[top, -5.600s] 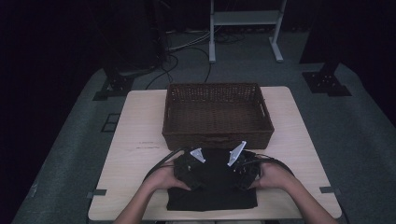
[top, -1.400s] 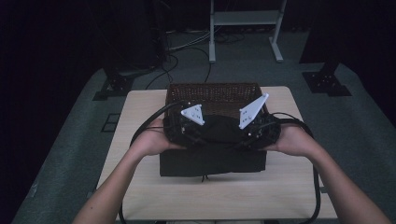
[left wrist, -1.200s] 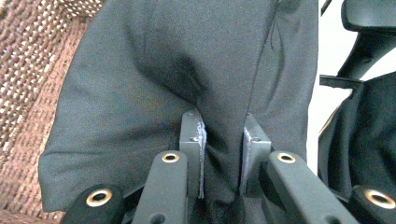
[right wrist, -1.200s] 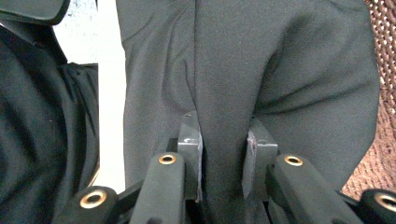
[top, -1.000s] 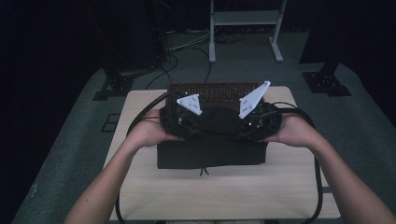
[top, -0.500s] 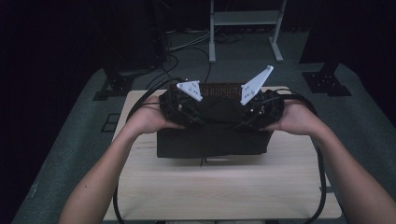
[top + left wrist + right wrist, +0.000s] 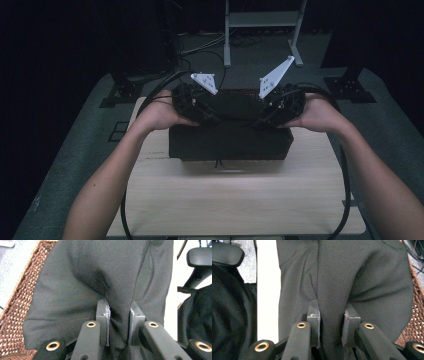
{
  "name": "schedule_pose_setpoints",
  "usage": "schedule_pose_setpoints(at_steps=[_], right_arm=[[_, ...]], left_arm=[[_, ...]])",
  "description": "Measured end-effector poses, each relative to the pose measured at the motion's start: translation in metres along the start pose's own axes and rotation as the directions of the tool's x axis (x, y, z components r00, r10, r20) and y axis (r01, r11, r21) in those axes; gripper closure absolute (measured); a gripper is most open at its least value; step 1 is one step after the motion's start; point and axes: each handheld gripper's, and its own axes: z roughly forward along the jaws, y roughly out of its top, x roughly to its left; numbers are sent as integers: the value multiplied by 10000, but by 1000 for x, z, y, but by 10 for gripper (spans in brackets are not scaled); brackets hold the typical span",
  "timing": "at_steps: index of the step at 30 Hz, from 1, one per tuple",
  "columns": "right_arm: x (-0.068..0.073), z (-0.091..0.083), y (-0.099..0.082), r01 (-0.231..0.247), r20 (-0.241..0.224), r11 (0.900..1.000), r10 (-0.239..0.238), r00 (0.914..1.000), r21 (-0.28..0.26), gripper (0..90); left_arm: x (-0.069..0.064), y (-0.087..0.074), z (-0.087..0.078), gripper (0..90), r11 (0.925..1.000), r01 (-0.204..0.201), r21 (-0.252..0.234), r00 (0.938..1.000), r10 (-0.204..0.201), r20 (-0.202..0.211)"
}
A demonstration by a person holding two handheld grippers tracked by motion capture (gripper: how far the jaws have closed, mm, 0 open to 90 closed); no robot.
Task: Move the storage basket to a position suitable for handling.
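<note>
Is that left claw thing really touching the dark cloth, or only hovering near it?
Touching. In the left gripper view, the left gripper has its jaws closed on a fold of the dark cloth, which bunches up between them.

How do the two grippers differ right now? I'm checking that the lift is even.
In the high view the left gripper holds the dark cloth at its left end, the right gripper at its right end. The right one's grey plate tilts up more steeply. Both are shut on cloth bunched between their jaws, above the wicker basket.
</note>
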Motion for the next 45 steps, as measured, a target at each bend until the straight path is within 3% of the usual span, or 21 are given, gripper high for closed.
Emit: schedule_pose_setpoints(at_steps=[22, 45], right_arm=[[-28, -17, 13, 12, 139, 10000, -11, 9999, -29, 719], [-59, -21, 27, -167, 57, 9998, 168, 9998, -56, 719]], left_arm=[[28, 18, -10, 751, 9999, -86, 100, 9999, 88, -127], [56, 25, -16, 751, 9996, 287, 34, 9991, -286, -302]])
